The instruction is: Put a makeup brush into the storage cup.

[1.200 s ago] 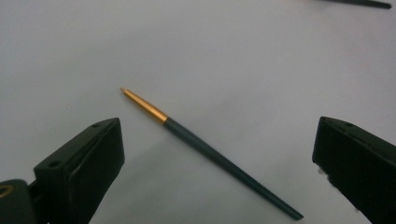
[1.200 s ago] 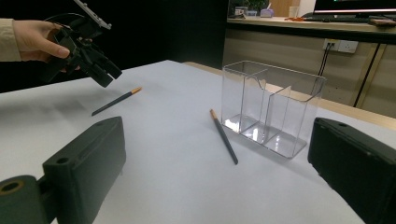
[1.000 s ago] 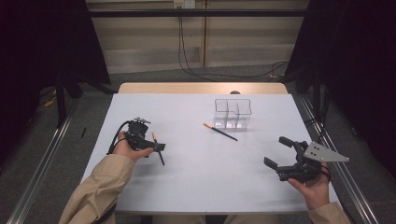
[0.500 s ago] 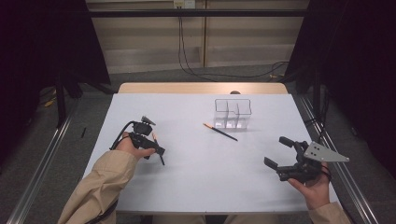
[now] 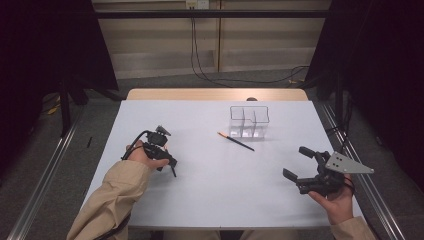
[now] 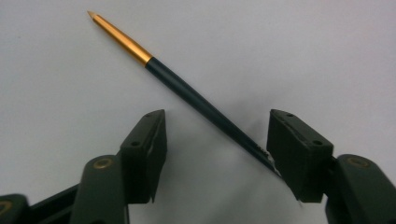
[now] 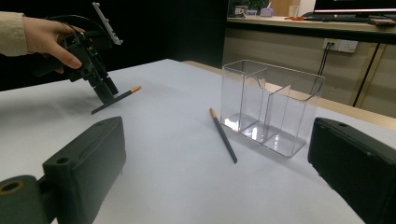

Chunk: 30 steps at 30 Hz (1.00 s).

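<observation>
Two dark pencils with gold-orange tips lie on the white table [image 5: 210,200]. One pencil [image 6: 187,91] runs slantwise between the open jaws of my left gripper [image 6: 218,116], its dark end against the right-hand jaw; that same pencil [image 5: 172,169] lies just below my left gripper [image 5: 166,161] at the table's left. The other pencil [image 5: 236,141] lies mid-table beside a clear two-compartment holder [image 5: 249,121]. My right gripper [image 5: 299,164] is held open near the right front edge, nothing in it. In the right gripper view, the second pencil [image 7: 223,135] and the holder [image 7: 271,107] lie beyond its wide-open jaws.
The table's wooden far edge [image 5: 215,94] borders a floor with cables. Metal rails [image 5: 45,175] run along both sides. A sleeved forearm [image 5: 110,200] comes in at the lower left.
My left gripper has edged a little to the right and down over the near pencil. The right gripper has stayed where it was.
</observation>
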### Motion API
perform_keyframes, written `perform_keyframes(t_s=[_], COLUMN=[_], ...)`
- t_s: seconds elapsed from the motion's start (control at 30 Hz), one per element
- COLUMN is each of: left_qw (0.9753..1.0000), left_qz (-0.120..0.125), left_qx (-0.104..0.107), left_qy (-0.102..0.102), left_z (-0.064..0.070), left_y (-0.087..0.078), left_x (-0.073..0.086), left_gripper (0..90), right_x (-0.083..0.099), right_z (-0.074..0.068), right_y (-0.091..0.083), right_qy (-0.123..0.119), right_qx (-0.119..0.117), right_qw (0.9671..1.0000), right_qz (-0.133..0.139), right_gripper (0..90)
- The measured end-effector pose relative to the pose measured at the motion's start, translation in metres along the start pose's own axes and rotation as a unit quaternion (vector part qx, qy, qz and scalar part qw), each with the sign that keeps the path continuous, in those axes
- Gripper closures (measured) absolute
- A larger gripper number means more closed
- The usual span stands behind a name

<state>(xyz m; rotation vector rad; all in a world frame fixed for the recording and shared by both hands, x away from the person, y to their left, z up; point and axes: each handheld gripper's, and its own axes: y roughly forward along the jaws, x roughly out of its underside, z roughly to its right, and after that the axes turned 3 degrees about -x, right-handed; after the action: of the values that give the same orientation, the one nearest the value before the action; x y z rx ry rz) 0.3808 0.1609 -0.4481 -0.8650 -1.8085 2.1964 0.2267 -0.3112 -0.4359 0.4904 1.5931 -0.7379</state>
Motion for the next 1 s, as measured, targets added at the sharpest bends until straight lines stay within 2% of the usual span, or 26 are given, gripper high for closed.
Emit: perform_keyframes(t_s=[0.13,0.17,0.27,0.3,0.43,0.53,0.6,0.73,0.87,1.0], left_qw=[0.9999,0.9997,0.9994,0.9990,0.9981,0.9982,0.9987,0.9986,0.9985,0.9977], left_qz=[-0.003,-0.007,-0.008,-0.010,-0.011,-0.016,-0.021,-0.027,-0.032,-0.041], left_qx=[-0.010,-0.019,-0.027,-0.038,-0.052,-0.050,-0.041,-0.041,-0.037,-0.042], left_qy=[0.004,0.012,0.018,0.023,0.032,0.030,0.021,0.022,0.022,0.035], left_z=[0.0025,0.0040,0.0055,0.0074,0.0090,0.0088,0.0088,0.0069,0.0050,0.0054], left_y=[0.0000,0.0000,0.0003,0.0003,0.0001,-0.0009,-0.0014,-0.0020,-0.0018,-0.0016], left_x=[-0.0001,-0.0006,-0.0008,-0.0008,-0.0003,-0.0001,0.0001,0.0001,-0.0012,-0.0041], left_gripper=[47.1,48.4,50.2,53.6,60.7,67.8,70.5,83.0,84.5,84.5], right_x=[-0.0002,-0.0001,-0.0001,-0.0001,-0.0001,-0.0001,-0.0001,0.0001,0.0004,0.0004], right_z=[-0.0003,-0.0002,-0.0003,-0.0004,-0.0002,0.0001,0.0004,0.0006,0.0006,0.0007], right_y=[-0.0001,0.0000,0.0000,0.0001,-0.0002,-0.0004,-0.0005,-0.0004,0.0001,0.0002], right_qy=[-0.001,-0.001,0.000,-0.001,-0.001,-0.001,-0.001,-0.001,0.000,-0.001], right_qx=[0.000,0.000,0.001,0.000,0.001,0.001,0.001,0.001,0.001,0.001], right_qw=[1.0000,1.0000,1.0000,1.0000,1.0000,1.0000,1.0000,1.0000,1.0000,1.0000], right_qz=[0.000,0.000,-0.001,-0.001,-0.001,-0.001,0.000,0.000,-0.002,-0.002], right_gripper=[3.8,3.7,3.8,3.8,3.8,3.8,3.8,3.8,3.8,3.8])
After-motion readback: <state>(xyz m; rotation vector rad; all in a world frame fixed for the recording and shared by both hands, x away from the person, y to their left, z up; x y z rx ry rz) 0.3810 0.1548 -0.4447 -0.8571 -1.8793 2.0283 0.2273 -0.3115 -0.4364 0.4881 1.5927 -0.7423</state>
